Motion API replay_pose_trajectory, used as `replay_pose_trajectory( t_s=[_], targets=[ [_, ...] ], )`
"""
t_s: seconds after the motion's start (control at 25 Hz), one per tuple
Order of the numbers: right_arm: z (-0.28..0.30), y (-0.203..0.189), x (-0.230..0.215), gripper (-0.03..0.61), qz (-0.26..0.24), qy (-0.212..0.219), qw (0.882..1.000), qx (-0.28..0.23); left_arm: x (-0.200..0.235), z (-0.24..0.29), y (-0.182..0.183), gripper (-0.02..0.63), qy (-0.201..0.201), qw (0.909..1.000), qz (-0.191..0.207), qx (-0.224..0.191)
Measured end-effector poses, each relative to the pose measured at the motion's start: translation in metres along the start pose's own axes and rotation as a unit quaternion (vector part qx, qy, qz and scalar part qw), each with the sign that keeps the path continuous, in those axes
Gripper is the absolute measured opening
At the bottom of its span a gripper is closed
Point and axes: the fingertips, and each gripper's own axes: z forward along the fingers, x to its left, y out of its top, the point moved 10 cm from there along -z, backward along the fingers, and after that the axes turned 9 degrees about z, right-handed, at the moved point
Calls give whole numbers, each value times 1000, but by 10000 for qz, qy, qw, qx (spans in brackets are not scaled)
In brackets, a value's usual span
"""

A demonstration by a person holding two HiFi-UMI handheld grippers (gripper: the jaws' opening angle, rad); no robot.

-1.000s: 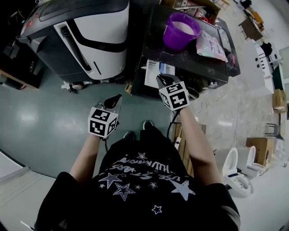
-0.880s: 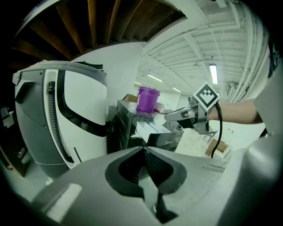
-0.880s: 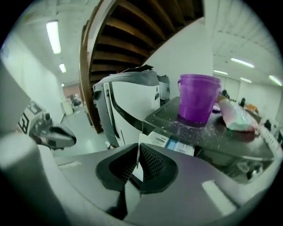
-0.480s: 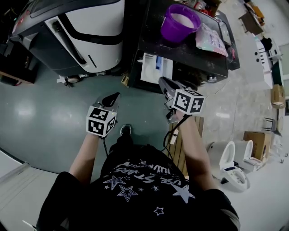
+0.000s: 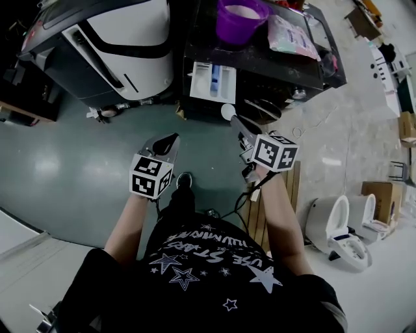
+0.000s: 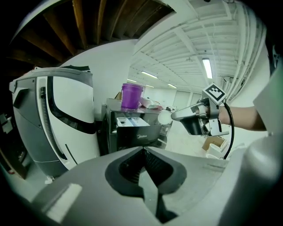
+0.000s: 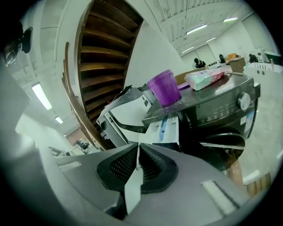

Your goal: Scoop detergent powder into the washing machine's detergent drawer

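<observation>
Just short of the open drawer [image 5: 212, 82], held the scoop [image 5: 226, 112] by its handle in the clamped right gripper [image 5: 236, 123], long axis aimed at the drawer, ahead and slightly left. Had the left gripper [image 5: 168, 139] closed, empty, farther off. Saw the powder tub [image 5: 239, 16] on top, beyond.

Glossy green floor [image 5: 65, 162], white ceiling striplights [image 6: 207, 68]

Glossy black washing machine [image 5: 260, 62], white detergent drawer [image 5: 212, 81] with a blue insert at its front. Purple plastic tub [image 5: 240, 19] and pinkish patterned pouch [image 5: 292, 36] on top, white plastic scoop [image 5: 227, 112] and teal-green floor [image 5: 65, 162] in front.
</observation>
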Motion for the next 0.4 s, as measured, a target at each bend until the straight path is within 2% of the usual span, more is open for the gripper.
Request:
replay_pose_trajectory(
  t_s=[0.4],
  targets=[
    [-88, -44, 1, 35, 50, 183, 9995, -234, -81, -40, -7, 0, 118, 9996, 222, -136]
  ],
)
